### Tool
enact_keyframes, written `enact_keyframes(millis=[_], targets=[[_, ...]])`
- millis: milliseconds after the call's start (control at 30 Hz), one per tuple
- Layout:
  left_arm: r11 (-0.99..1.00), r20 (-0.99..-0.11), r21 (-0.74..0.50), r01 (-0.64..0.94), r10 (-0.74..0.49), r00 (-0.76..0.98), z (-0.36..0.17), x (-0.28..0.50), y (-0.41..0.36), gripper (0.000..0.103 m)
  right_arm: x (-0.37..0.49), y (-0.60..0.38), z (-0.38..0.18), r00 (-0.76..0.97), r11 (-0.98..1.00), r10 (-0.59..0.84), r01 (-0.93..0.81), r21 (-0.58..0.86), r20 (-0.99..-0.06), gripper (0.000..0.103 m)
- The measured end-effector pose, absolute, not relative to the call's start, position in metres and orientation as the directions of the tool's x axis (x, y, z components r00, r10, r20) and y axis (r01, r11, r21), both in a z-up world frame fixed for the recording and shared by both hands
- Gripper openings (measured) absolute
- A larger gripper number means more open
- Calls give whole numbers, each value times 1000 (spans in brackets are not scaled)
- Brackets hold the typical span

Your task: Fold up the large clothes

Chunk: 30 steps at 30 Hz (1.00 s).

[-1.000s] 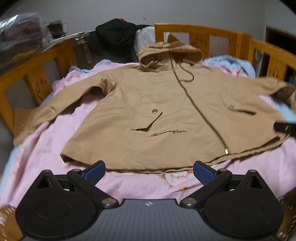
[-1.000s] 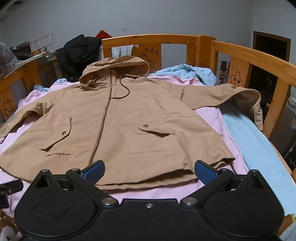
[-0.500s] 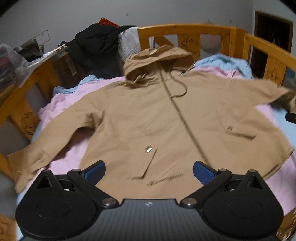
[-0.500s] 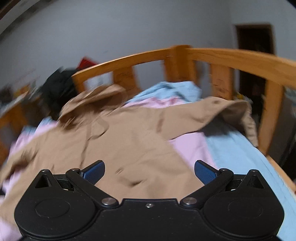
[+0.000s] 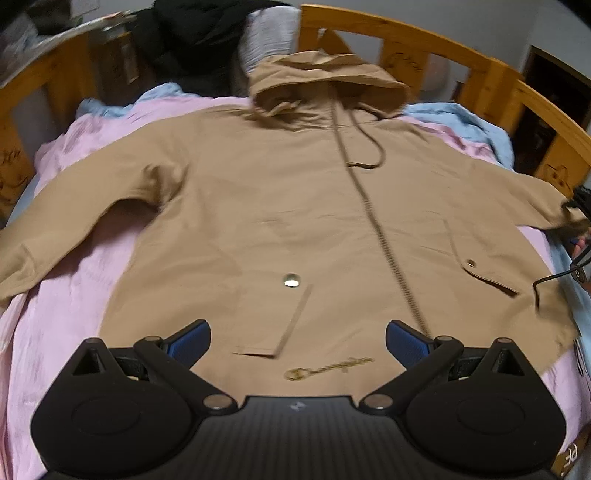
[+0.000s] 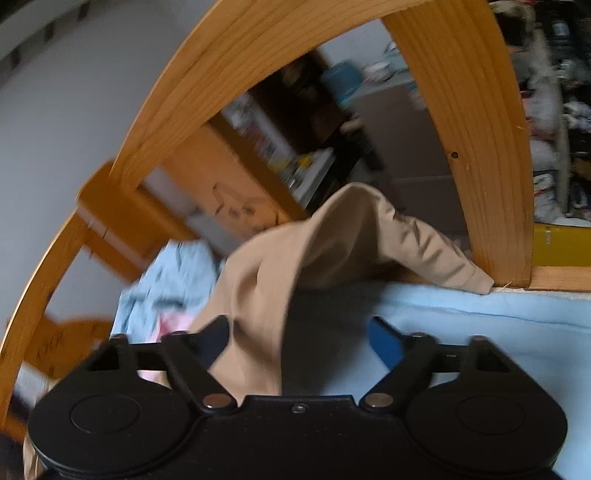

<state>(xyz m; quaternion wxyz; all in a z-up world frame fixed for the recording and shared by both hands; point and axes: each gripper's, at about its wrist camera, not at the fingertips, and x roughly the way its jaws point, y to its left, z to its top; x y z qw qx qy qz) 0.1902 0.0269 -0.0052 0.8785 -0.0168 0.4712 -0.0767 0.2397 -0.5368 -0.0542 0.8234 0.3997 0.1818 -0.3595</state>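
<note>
A tan hooded jacket lies front up, zipped, spread flat on pink bedding, hood toward the headboard. My left gripper hovers open above its lower front, between the pocket flap and the zipper, holding nothing. In the right wrist view the jacket's sleeve rises in a fold, its cuff resting against the bed rail. My right gripper is rolled sideways with its jaws closing around the sleeve's edge. The dark finger touches the cloth, while the blue pad stands apart from it.
Wooden bed rails enclose the bed. A black garment pile sits at the back left corner. A light blue sheet covers the bed's right side. Shelves and clutter show beyond the rail.
The left gripper moved forward over the jacket's hem. The right gripper swung right to the sleeve, rolled sideways, and its jaws narrowed around the cloth.
</note>
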Motion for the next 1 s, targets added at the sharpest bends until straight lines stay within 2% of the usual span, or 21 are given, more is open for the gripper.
enact_keyframes(millis=[67, 133, 167, 200, 300, 400, 433, 500, 567, 600, 667, 700, 733, 800, 833, 867, 900, 1000], targets=[[989, -825, -103, 110, -147, 546, -5, 195, 40, 103, 247, -531, -55, 666, 426, -484, 746, 512, -568, 52], [989, -821, -101, 106, -143, 553, -3, 197, 52, 103, 257, -523, -53, 636, 443, -531, 772, 456, -560, 21], [990, -820, -97, 102, -138, 556, -1, 197, 55, 103, 260, -520, -51, 626, 452, -547, 780, 433, -556, 18], [991, -817, -90, 96, -129, 563, 1, 198, 60, 103, 264, -513, -47, 621, 472, -566, 783, 405, -542, 7], [994, -800, -72, 76, -103, 591, 8, 200, 73, 102, 280, -480, -23, 644, 589, -634, 761, 273, -428, 7], [996, -780, -78, 46, -89, 619, 17, 202, 86, 102, 294, -417, 11, 760, 767, -614, 638, 68, -211, 4], [996, -773, -81, 29, -81, 629, 19, 203, 91, 103, 298, -387, 20, 819, 827, -561, 560, -42, -125, 3], [996, -760, -88, -4, -65, 646, 24, 207, 100, 102, 302, -311, 23, 931, 866, -364, 349, -359, 26, 3], [994, -752, -102, -38, -53, 657, 25, 211, 109, 102, 289, -241, -1, 992, 734, -109, 119, -669, 57, 3], [993, -750, -109, -50, -50, 660, 24, 214, 114, 102, 276, -213, -21, 999, 623, 27, 0, -782, 22, 2], [990, -751, -124, -74, -45, 659, 22, 221, 122, 102, 252, -178, -57, 979, 431, 166, -183, -884, -122, 1], [989, -753, -128, -80, -45, 656, 20, 224, 124, 102, 241, -168, -74, 952, 365, 206, -288, -885, -225, 5], [988, -756, -128, -81, -45, 653, 18, 227, 126, 102, 233, -163, -86, 929, 335, 219, -360, -871, -300, 14], [990, -762, -118, -71, -44, 647, 13, 234, 128, 102, 223, -163, -101, 865, 336, 218, -502, -797, -453, 19], [992, -765, -109, -61, -44, 643, 10, 240, 127, 102, 221, -165, -105, 833, 363, 210, -553, -750, -512, 36], [994, -769, -103, -49, -48, 638, 6, 247, 126, 102, 212, -164, -102, 796, 421, 201, -597, -683, -571, 48], [994, -772, -99, -37, -53, 634, 2, 252, 123, 102, 210, -170, -98, 759, 477, 209, -629, -614, -616, 66], [993, -765, -118, 21, -105, 636, -9, 281, 110, 102, 189, -193, -84, 653, 639, 247, -665, -387, -716, 71]])
